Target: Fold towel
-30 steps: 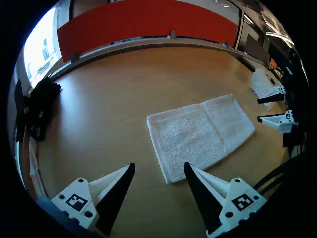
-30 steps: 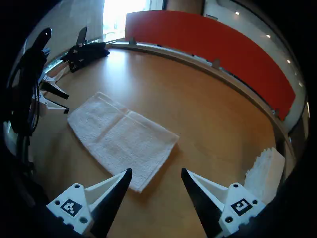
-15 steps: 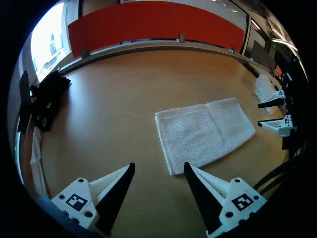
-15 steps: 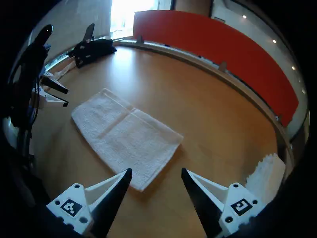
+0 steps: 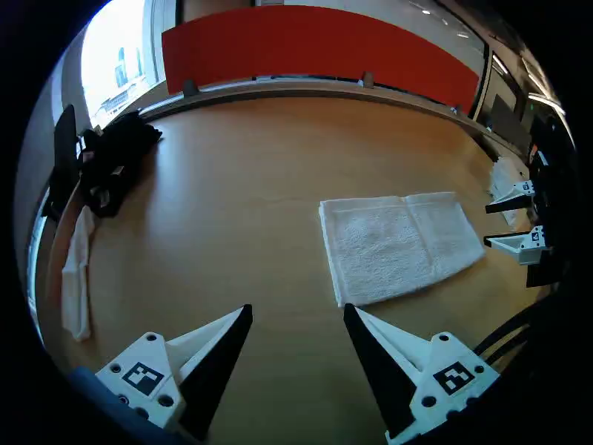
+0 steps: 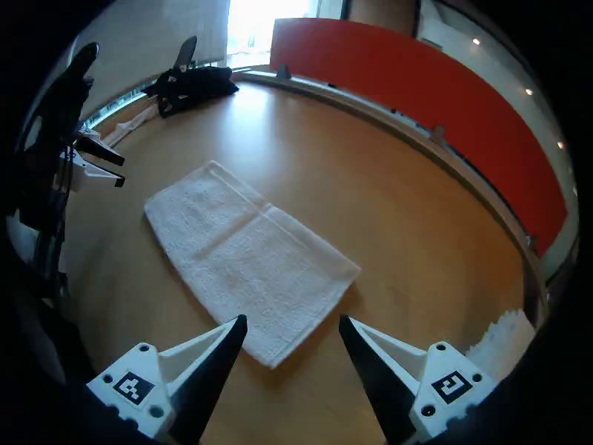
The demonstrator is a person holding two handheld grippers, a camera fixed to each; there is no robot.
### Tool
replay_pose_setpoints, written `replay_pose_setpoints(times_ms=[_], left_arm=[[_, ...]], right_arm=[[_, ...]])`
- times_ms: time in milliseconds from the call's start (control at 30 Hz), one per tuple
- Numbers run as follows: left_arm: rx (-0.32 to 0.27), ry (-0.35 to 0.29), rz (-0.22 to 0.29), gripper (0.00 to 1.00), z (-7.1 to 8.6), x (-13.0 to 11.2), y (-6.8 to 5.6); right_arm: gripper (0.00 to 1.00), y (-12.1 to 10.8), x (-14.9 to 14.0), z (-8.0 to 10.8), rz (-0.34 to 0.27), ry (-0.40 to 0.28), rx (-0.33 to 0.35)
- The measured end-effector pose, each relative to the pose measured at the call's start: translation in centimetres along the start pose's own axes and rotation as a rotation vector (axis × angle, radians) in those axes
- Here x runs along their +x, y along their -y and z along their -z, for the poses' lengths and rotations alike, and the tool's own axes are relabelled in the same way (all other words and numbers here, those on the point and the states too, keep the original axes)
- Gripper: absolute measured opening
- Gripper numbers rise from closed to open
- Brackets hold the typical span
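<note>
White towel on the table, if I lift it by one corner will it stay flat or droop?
Probably droops: the white towel looks like soft terry lying flat on the table. Likely light, being thin. Pushed, it may bunch rather than slide whole.

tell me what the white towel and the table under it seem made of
Towel: likely cotton terry, matte; nubby pile, flat woven band. Table: wood or wood-look laminate, cannot tell which; smooth semi-gloss, warm brown tone, soft glare.

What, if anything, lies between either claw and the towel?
Nothing visible does. Just table wood separates the open left claw from the towel, and the towel's near corner lies directly ahead of the open right claw.
</note>
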State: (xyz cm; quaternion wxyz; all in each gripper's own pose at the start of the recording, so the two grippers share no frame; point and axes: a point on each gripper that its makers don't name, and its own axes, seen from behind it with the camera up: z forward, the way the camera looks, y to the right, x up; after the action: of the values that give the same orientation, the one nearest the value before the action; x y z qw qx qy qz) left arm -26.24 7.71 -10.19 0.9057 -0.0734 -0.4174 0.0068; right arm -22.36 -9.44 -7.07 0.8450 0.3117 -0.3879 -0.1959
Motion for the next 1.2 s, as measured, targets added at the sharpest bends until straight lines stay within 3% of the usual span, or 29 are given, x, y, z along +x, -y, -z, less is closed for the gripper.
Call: replay_pose_setpoints(times_ms=[700, 800, 1200], left_arm=[[0.039, 0.019, 0.04, 0.92, 2.3, -2.7, 1.7], [0.041, 0.02, 0.044, 0.92, 2.6, -2.9, 1.9], [0.046, 0.022, 0.051, 0.92, 2.9, -3.5, 2.2]], right_arm=[[0.95, 1.1, -3.9, -0.5, 0.021, 0.071, 0.05], [0.88, 1.4, -4.6, -0.4, 0.019, 0.089, 0.062], [0.44, 2.2, -5.6, -0.4, 0.0, 0.142, 0.113]])
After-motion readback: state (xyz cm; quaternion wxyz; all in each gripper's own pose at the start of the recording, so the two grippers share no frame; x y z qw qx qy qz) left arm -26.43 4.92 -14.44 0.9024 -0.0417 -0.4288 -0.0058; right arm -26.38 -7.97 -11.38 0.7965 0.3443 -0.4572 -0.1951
